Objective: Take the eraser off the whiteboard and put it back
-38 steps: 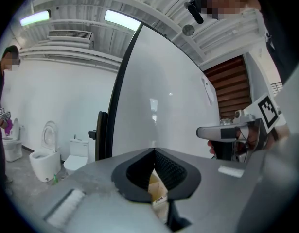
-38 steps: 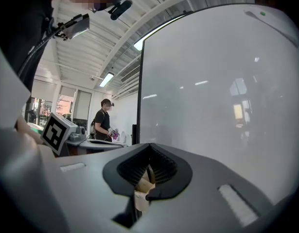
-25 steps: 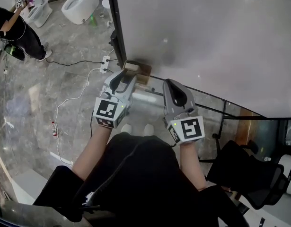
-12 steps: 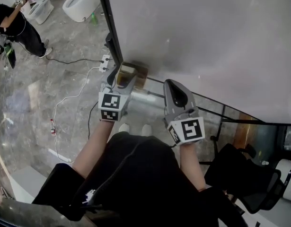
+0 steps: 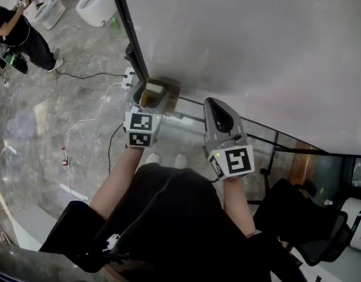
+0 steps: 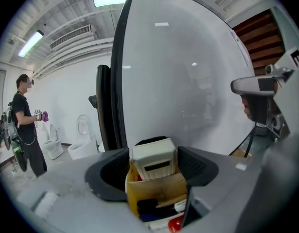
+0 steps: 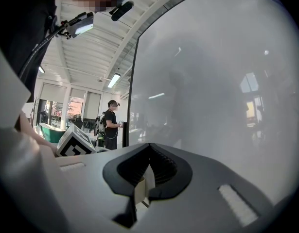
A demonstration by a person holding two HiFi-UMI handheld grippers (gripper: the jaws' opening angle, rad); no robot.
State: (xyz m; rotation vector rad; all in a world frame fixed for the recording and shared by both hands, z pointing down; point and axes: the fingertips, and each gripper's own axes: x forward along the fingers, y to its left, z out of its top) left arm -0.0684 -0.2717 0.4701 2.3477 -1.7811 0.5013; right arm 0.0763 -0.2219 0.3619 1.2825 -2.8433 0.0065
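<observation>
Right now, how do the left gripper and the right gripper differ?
Jaws: the left gripper is open, its jaws have just been opening; the right gripper has its jaws together.
Contents: the eraser stands between the left gripper's jaws, not pinched, in the cardboard box; the right gripper holds nothing.
Place: the left gripper is at the box; the right gripper is beside it, clear of the box.
Shared: both face the whiteboard.

On my feed a black top [image 5: 180, 216] fills the lower middle of the head view, with bare forearms reaching out from it. The left gripper [image 5: 152, 98] and right gripper [image 5: 217, 103] have smooth grey shells. Each carries a cube [image 5: 233, 160] of black-and-white square markers, and black ribbed pads [image 7: 164, 166] line the jaws.
</observation>
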